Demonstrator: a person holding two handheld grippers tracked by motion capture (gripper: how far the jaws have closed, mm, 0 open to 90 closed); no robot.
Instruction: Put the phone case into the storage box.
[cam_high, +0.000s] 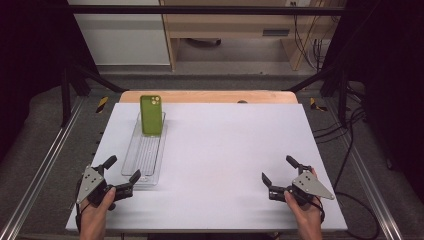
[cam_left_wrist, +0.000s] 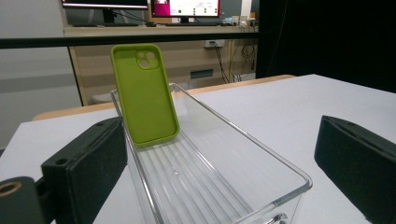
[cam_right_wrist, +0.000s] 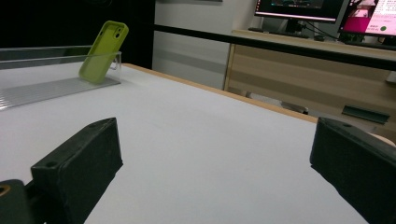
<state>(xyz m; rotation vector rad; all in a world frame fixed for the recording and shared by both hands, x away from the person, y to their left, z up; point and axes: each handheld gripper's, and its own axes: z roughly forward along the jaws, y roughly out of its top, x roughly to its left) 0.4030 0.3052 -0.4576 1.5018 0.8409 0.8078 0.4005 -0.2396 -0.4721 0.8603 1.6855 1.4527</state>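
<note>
Jaws, left: standing wide apart on the left gripper (cam_high: 121, 170), holding nothing, straddling the near end of the clear tray (cam_high: 131, 150) in the left gripper view.
Jaws, right: spread just as wide on the right gripper (cam_high: 278, 168), gripping nothing, resting low over bare white table (cam_high: 235, 145), well apart from the tray.
Tray: lying lengthwise toward 12 o'clock, near end just beside the left gripper.
Phone case (cam_high: 151, 114): green, leaning near upright against the tray's far wall at 12 o'clock from the left gripper, at about 10 o'clock from the right, camera cutout at top.
Step, judged: reaching for the case with the left gripper.
Doing it well: travelling above the rim toward 12 o'clock, keeping the jaws wide, closing across the case's long edges, lifting straight up.
Risk, judged: knocking the case flat, or dragging the light tray.
</note>
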